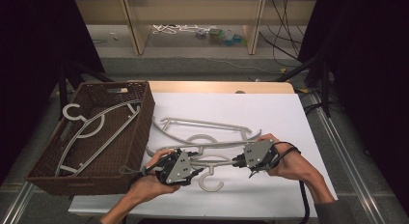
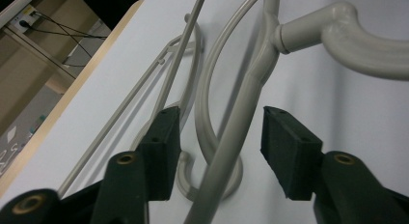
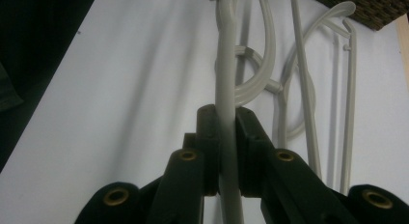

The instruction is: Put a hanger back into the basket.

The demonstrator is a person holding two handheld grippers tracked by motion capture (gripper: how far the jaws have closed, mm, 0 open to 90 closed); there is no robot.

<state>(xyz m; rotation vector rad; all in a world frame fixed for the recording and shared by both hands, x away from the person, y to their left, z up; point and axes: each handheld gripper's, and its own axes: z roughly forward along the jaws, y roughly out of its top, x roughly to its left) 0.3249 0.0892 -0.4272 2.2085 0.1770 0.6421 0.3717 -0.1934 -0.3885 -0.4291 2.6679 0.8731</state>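
Hangers lay crowded on the white tabletop (image 1: 289, 113). The right gripper (image 1: 251, 159) was clamped tight on a shoulder of the near hanger (image 1: 212, 159), the grey bar pinched between its pads (image 3: 208, 137). The left gripper (image 1: 190, 168) stood half open around the other shoulder of that hanger, the bar passing between its pads (image 2: 289, 147) without either one pressing on it. Close behind, a second hanger (image 1: 202, 125) lay flat, its hook curling under the held one and crowding the left gripper. At the left edge sat a brown woven basket (image 1: 140, 122) holding two more hangers (image 1: 91, 127).
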